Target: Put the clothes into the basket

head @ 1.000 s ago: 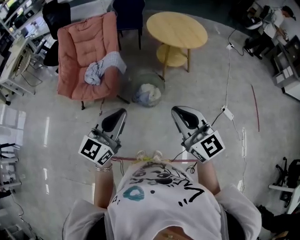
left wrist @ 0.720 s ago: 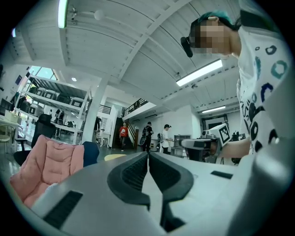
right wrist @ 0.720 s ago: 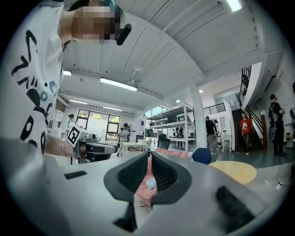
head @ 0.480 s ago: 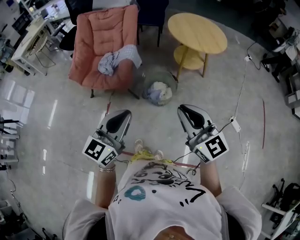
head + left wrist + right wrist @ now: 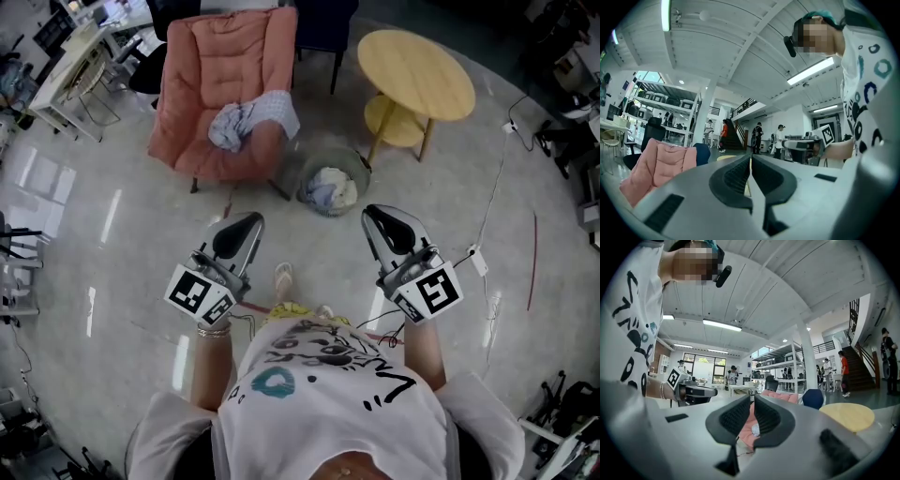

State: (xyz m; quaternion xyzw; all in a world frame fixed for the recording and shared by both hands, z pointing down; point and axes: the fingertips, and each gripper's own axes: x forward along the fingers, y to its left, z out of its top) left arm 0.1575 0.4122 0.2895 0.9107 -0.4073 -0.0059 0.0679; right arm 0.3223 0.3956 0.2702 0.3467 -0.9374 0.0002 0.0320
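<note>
Though shut, right tongs [image 5: 372,215] nearer basket [image 5: 307,182]

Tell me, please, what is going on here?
A person stands with a gripper in each hand. The left gripper and right gripper are shut and empty, facing a pink armchair where a light garment lies. The basket beside it already holds some clothes.

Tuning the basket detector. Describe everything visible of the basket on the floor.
The basket is round, open-topped, with see-through grey walls that look like mesh. It stands upright on the floor between the pink armchair and the round wooden table, close to both. Pale clothes, white and bluish, lie heaped inside.
</note>
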